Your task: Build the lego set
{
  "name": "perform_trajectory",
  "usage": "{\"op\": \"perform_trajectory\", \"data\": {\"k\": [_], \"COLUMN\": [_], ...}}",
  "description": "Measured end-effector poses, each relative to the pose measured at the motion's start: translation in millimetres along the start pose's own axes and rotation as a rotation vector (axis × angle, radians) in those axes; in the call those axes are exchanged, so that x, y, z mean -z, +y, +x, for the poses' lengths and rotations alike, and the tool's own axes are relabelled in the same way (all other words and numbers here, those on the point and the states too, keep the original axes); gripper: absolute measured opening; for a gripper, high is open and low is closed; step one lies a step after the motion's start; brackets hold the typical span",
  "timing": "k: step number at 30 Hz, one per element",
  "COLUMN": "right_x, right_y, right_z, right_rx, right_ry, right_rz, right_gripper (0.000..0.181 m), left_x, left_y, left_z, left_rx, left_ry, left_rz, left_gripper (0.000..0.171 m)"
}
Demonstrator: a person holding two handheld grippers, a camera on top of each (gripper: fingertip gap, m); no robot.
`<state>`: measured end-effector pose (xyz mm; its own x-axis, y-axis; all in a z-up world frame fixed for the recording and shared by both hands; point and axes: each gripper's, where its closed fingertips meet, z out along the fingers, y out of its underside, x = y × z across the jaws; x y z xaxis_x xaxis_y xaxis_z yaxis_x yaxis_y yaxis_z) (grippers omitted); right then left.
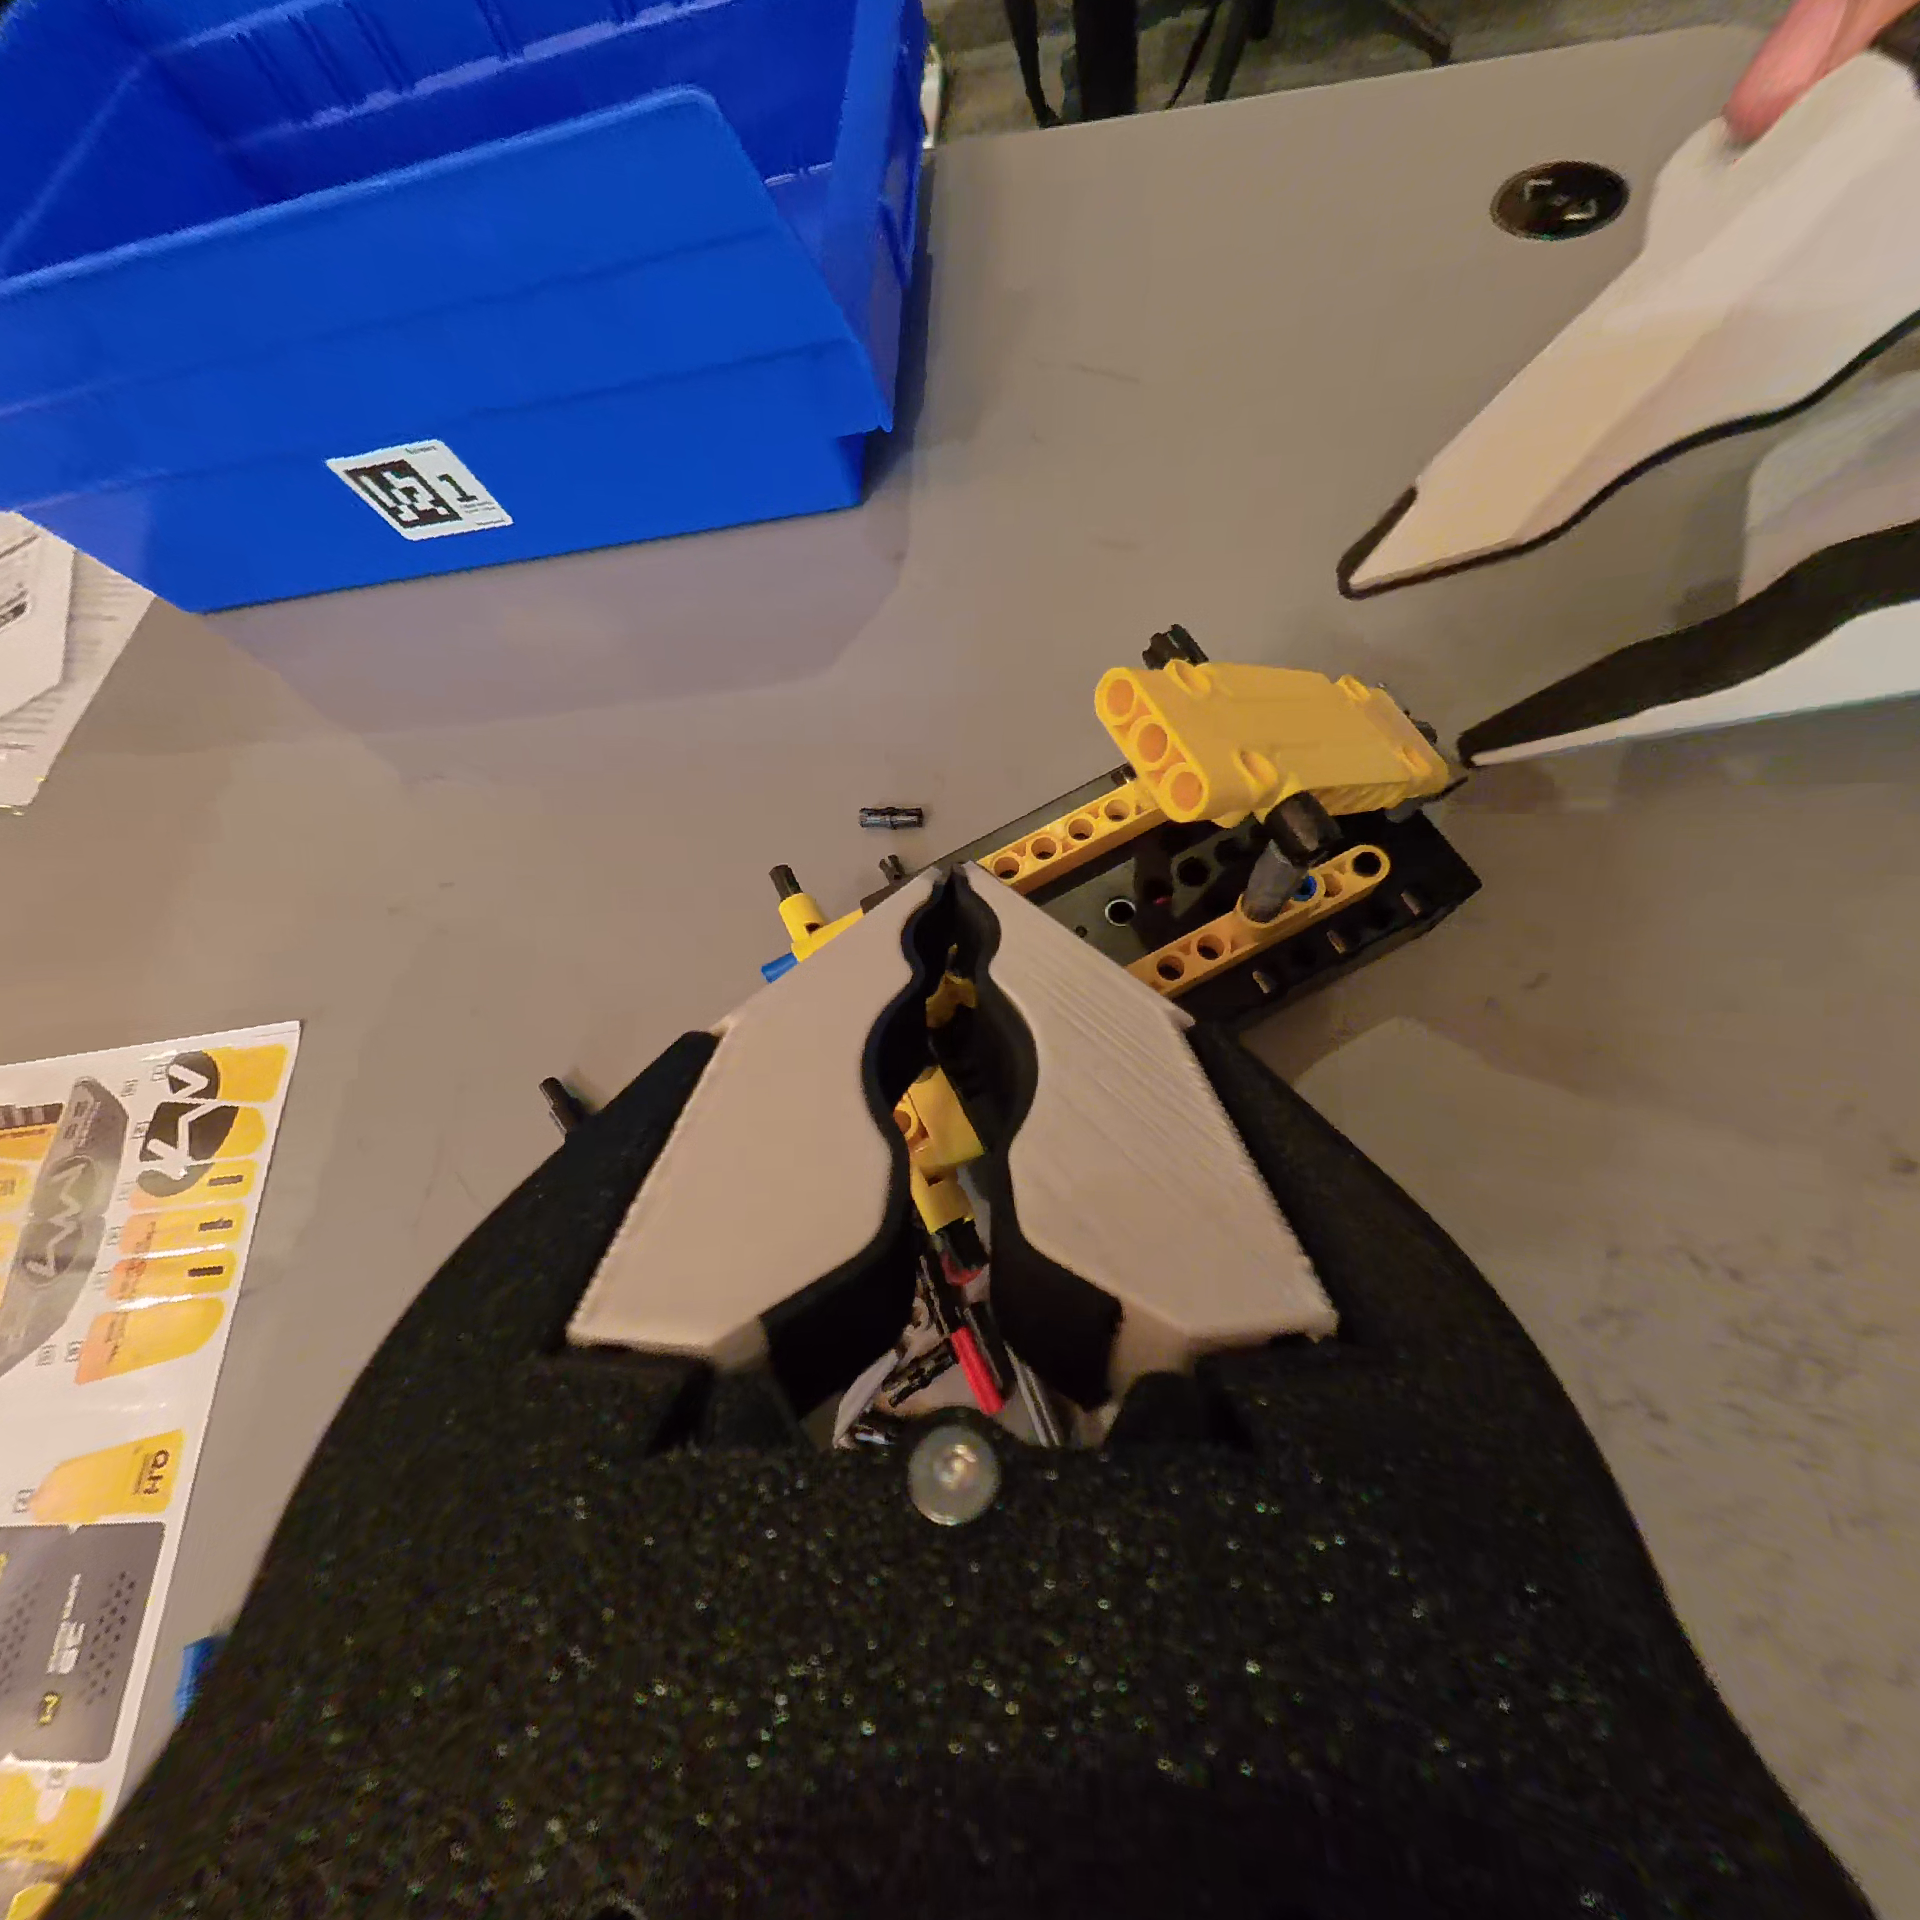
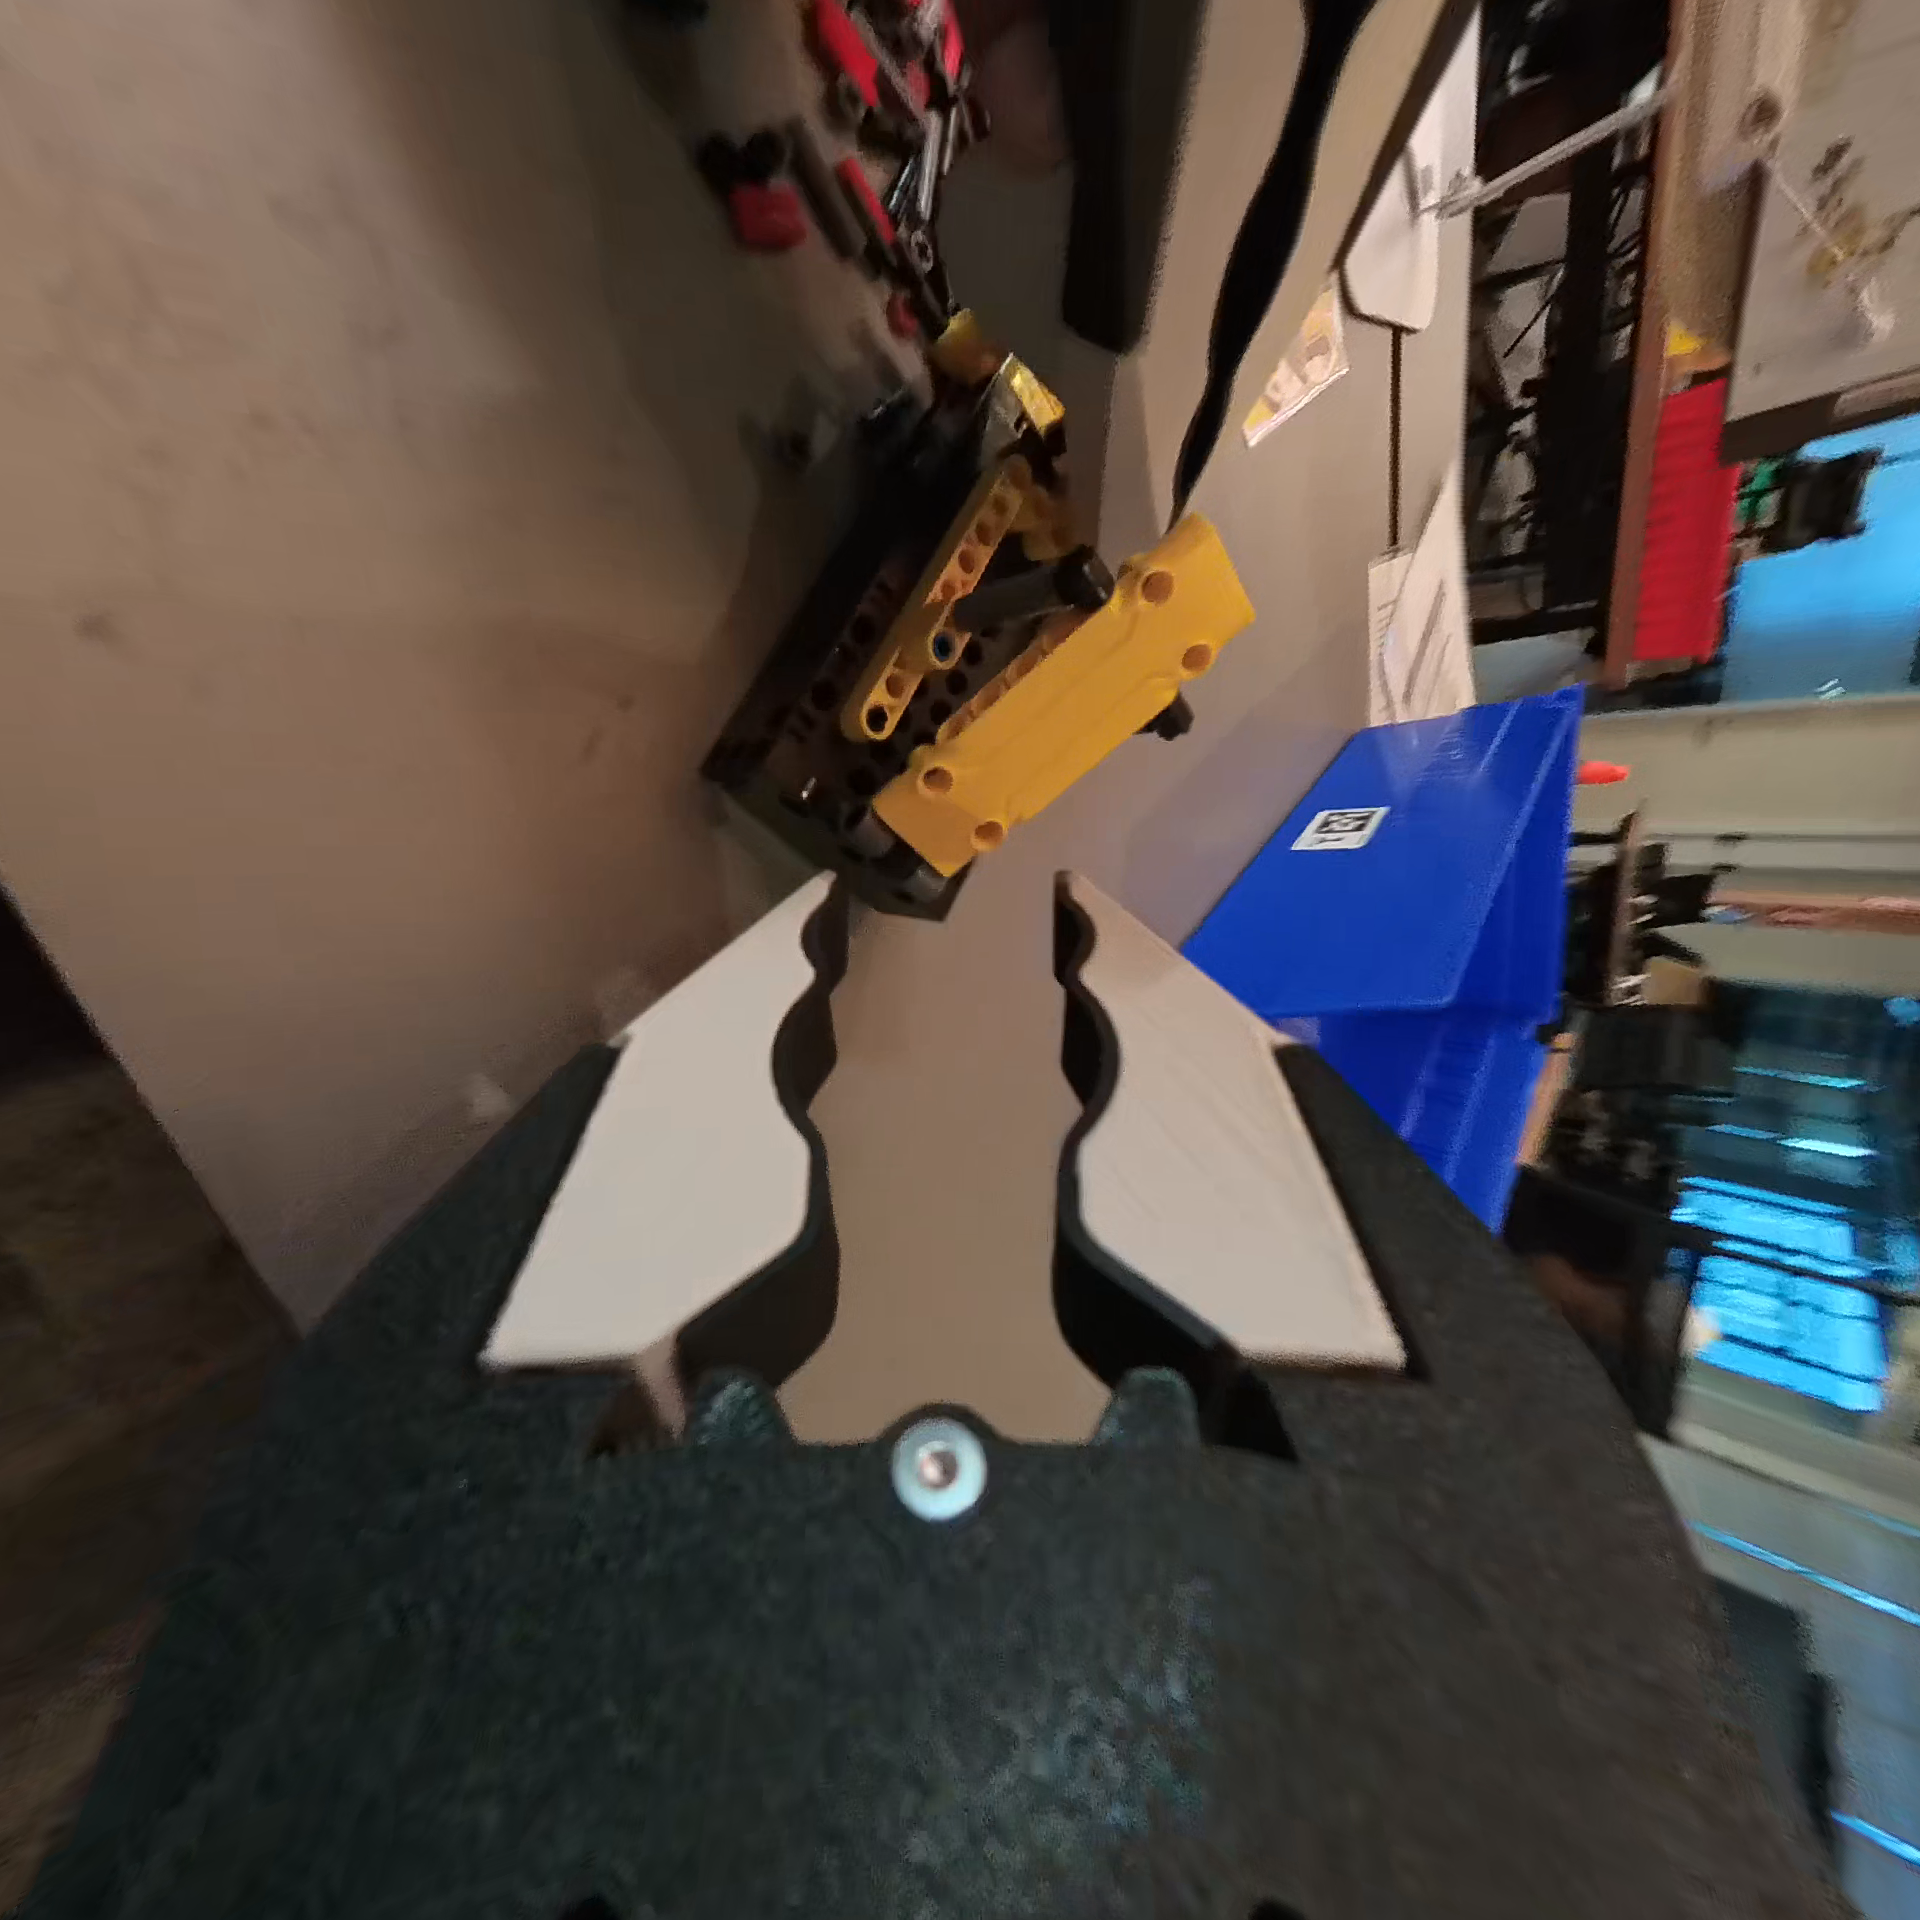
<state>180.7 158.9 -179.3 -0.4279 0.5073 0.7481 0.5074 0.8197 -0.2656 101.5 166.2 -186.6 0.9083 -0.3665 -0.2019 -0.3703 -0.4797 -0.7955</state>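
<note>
A yellow and black brick model [image 1: 1382, 914] lies on the grey table [image 1: 623, 727], with a large yellow block [image 1: 1268, 738] on top of yellow hole beams. My left gripper [image 1: 951, 883] is shut, its tips over the model's near end; I see nothing held between them. The right gripper [image 1: 1408, 665] is open at the upper right, with its lower fingertip touching the yellow block's far end. In the right wrist view my right gripper [image 2: 945, 883] is open and empty, just short of the model [image 2: 1070, 686]. The left gripper [image 2: 1184, 499] reaches in behind the block.
A blue bin [image 1: 416, 312] with a tag stands at the back left, also in the right wrist view [image 2: 1403, 935]. A sticker sheet [image 1: 125, 1299] and a paper [image 1: 31, 644] lie at the left. A loose black pin [image 1: 891, 819] lies near the model. Red and black loose parts [image 2: 831, 125] lie beyond it. There is about 9 cm between the tips of the two grippers. My right tips are about 11 cm from the loose black pin [image 1: 891, 819], my left tips only 6 cm.
</note>
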Motion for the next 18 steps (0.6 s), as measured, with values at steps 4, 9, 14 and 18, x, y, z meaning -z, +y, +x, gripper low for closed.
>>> {"op": "perform_trajectory", "data": {"k": [4,9,14,18], "right_x": [-0.9,-11.0,-6.8,-3.0], "right_y": [-4.9,-14.5,-19.3,-19.6], "right_z": [7.3,1.4,6.7,-0.1], "right_rx": [0.284,0.533,0.517,0.546], "right_ry": [0.092,0.132,0.120,0.075], "right_rz": [-0.011,-0.010,0.007,-0.006], "right_gripper": [0.054,0.054,0.058,0.039], "left_x": [-0.1,0.0,-0.8,-0.7], "left_y": [0.1,0.2,0.7,0.6], "left_z": [-0.1,-0.2,-0.7,0.2], "left_rx": [0.009,-0.003,-0.005,-0.011], "left_ry": [0.008,-0.002,-0.007,-0.010], "left_rz": [0.003,0.001,0.003,0.000], "left_gripper": [0.000,0.000,0.000,0.000]}}
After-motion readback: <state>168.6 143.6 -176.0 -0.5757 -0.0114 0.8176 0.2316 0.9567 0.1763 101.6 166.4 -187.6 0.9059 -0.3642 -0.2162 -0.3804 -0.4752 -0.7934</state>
